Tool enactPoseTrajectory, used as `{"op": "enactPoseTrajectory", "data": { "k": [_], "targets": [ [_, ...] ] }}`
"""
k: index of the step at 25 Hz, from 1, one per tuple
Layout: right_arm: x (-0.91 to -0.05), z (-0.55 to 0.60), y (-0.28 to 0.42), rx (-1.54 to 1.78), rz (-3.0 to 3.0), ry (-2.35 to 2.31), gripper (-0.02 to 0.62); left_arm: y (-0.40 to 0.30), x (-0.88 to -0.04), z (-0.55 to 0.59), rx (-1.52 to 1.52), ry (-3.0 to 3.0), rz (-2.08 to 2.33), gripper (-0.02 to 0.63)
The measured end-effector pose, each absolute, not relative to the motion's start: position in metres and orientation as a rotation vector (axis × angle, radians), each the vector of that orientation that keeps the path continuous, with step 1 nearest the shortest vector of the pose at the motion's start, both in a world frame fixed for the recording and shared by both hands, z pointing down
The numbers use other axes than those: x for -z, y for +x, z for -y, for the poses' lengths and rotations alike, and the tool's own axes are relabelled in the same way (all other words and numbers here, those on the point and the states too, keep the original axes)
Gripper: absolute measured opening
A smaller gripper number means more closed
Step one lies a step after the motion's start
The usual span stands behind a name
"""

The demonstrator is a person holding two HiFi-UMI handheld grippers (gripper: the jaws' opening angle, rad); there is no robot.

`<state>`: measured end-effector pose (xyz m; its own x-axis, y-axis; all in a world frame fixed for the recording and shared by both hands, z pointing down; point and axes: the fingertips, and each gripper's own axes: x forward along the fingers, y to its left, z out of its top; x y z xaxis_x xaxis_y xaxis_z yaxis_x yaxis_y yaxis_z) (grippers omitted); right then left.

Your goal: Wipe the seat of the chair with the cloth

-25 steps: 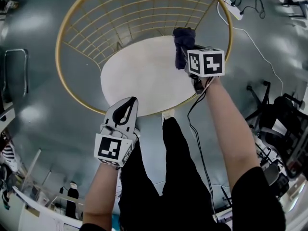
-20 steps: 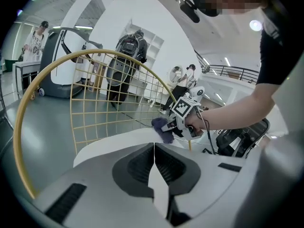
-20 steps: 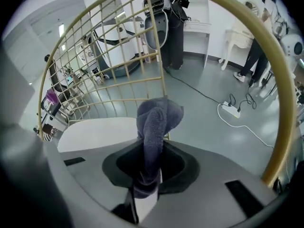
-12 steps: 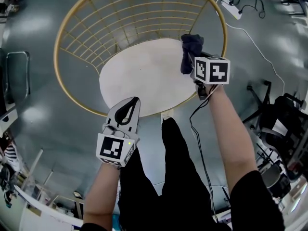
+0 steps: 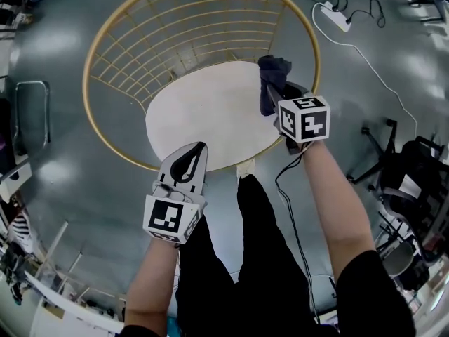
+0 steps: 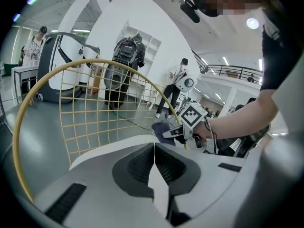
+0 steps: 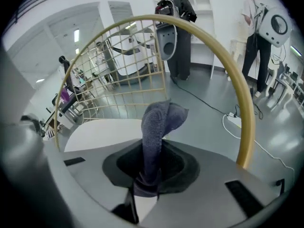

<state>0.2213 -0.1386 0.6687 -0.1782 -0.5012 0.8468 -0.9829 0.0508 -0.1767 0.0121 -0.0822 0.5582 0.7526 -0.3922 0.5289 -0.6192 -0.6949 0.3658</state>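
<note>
Right gripper (image 5: 271, 93) clamps the cloth (image 5: 275, 69) over the seat (image 5: 203, 111) edge; left gripper (image 5: 198, 149) closed, empty

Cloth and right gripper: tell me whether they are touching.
Touching. In the right gripper view the right gripper has its jaws shut on the lower end of the cloth.

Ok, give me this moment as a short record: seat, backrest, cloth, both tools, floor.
seat: round, white
backrest: gold wire hoop around the seat
cloth: dark grey-blue, bunched at the seat's right edge; contact with the seat unclear
right tool: shut on cloth
left tool: shut, empty, above the seat's near edge
floor: grey, power strip with white cable beyond the backrest
</note>
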Motion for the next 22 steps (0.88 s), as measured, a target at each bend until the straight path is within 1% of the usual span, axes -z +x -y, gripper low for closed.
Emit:
{"op": "enactPoseTrajectory", "data": {
  "k": [4,10,22],
  "targets": [
    [-0.64,0.131,0.198,-0.971,1.837,1.453,0.08,0.013,-0.539,0.08,-0.554,2.44,0.758,0.02],
    [-0.581,0.107,0.165,-0.941,1.918,1.457,0.08,0.001,-0.488,0.064,-0.526,2.48,0.768,0.02],
    [-0.401,0.058,0.105,-0.797,2.106,1.561,0.08,-0.058,-0.357,0.025,-0.456,2.565,0.841,0.02]
  ]
}}
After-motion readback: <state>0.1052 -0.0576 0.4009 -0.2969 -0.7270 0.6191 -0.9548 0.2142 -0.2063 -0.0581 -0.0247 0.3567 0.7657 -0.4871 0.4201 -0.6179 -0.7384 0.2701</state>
